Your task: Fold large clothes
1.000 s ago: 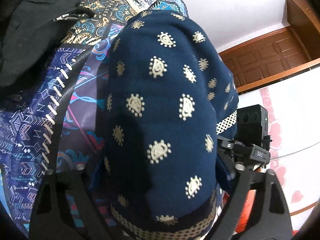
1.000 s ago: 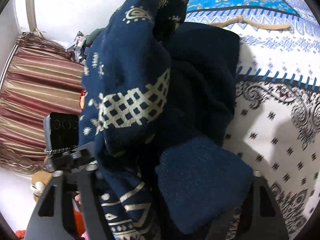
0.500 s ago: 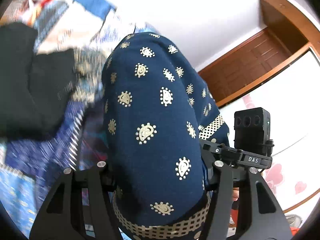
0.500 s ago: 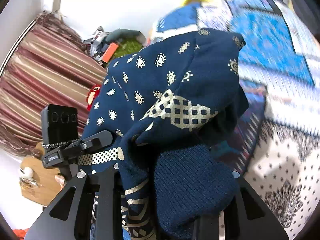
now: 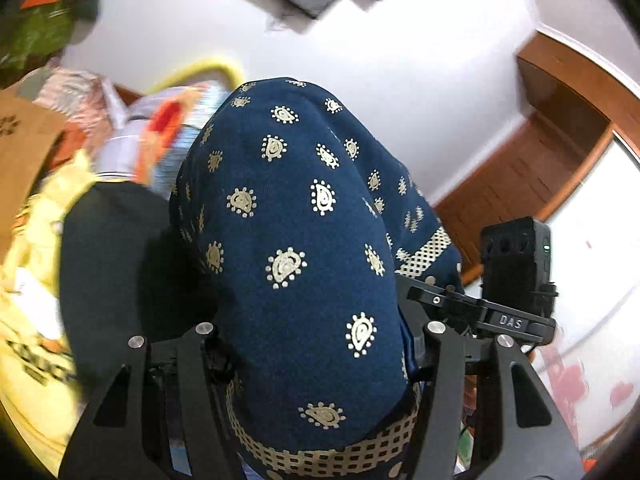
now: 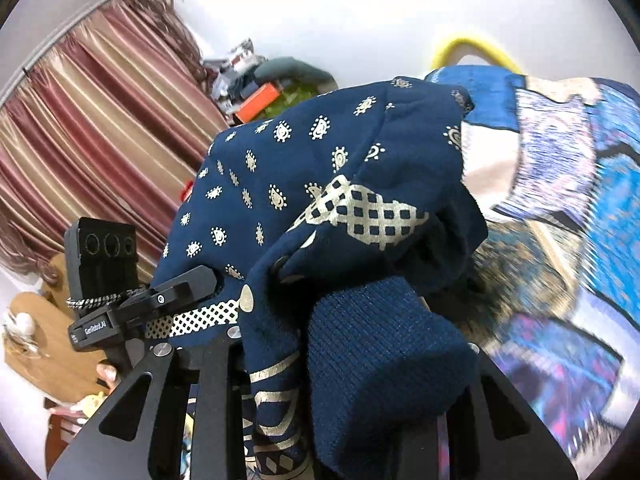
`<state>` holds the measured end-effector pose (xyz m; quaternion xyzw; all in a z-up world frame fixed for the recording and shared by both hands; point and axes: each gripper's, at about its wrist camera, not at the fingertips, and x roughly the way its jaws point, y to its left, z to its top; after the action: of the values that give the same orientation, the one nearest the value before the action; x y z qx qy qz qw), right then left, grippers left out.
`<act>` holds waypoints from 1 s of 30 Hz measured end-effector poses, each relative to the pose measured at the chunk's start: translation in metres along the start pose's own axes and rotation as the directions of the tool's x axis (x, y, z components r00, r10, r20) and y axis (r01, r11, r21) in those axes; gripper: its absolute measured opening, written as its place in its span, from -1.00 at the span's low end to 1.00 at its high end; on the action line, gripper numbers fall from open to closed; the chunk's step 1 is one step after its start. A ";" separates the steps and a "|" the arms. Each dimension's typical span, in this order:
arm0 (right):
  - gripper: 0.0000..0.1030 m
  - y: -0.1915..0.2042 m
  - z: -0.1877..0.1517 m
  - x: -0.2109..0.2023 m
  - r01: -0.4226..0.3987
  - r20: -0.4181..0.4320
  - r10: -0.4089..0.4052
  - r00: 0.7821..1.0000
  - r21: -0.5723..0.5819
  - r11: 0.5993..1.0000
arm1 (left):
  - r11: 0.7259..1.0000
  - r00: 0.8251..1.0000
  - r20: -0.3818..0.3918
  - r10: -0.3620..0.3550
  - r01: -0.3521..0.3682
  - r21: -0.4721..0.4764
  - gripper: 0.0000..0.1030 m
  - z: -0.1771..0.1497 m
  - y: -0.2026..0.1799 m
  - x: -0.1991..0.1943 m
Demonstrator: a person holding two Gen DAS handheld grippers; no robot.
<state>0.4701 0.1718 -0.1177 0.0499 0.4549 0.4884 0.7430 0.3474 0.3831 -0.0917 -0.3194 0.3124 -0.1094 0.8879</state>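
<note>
A navy garment [image 5: 296,240] printed with gold paisley motifs and a gold checked band hangs bunched between both grippers, lifted into the air. My left gripper [image 5: 316,360] is shut on the navy garment, which drapes over and hides its fingertips. My right gripper [image 6: 344,364] is shut on the same garment [image 6: 320,184]; a ribbed navy cuff [image 6: 384,352] bulges between its fingers. Each gripper shows in the other's view, close beside it, the right gripper in the left wrist view [image 5: 504,312] and the left one in the right wrist view [image 6: 120,312].
A patterned blue bedspread [image 6: 580,200] lies below on the right. A black garment [image 5: 104,256] and yellow bags [image 5: 36,320] lie at the left. Striped curtains [image 6: 92,120], a cluttered shelf [image 6: 264,84], a wooden door [image 5: 532,168] and white walls surround.
Both grippers have swung upward with the garment. The views now show walls and ceiling instead of the bedspread. The grip on the cloth is unchanged.
</note>
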 end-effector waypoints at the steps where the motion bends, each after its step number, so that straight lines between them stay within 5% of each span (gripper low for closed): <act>1: -0.46 0.000 0.005 0.021 0.011 -0.022 -0.011 1.000 0.000 1.000 | 1.000 1.000 -0.005 0.025 -0.025 -0.019 0.12 0.000 0.018 0.002; 6: -0.32 -0.022 -0.004 0.113 0.084 -0.169 -0.075 0.983 0.048 0.995 | 0.981 0.985 -0.112 0.130 -0.145 -0.132 0.17 -0.017 0.107 0.035; 10: 0.01 -0.057 -0.024 0.141 0.063 -0.188 -0.036 0.982 0.138 0.988 | 0.985 0.985 -0.103 0.138 -0.148 -0.094 0.26 -0.033 0.123 0.039; 12: 0.21 -0.072 -0.030 0.132 0.069 -0.179 -0.038 0.983 0.171 0.983 | 0.984 0.981 -0.105 0.160 -0.168 -0.063 0.32 -0.035 0.115 0.041; 18: 0.26 -0.065 -0.027 0.087 0.186 -0.168 -0.166 0.972 0.108 0.977 | 0.953 0.945 -0.120 0.304 -0.302 0.035 0.49 -0.040 0.094 0.050; 24: 0.26 -0.046 -0.035 0.041 0.380 -0.104 -0.376 0.921 0.015 0.925 | 0.892 0.893 -0.076 0.443 -0.432 0.130 0.50 -0.052 0.062 0.030; 30: 0.26 -0.013 -0.039 -0.018 0.324 0.006 -0.324 0.946 0.049 0.945 | 0.846 0.865 0.032 0.501 -0.497 0.193 0.50 -0.062 0.008 -0.023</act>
<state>0.4488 0.1369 -0.1354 -0.0047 0.4631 0.3485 0.8149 0.2907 0.3671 -0.1228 -0.1379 0.3812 0.0918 0.9095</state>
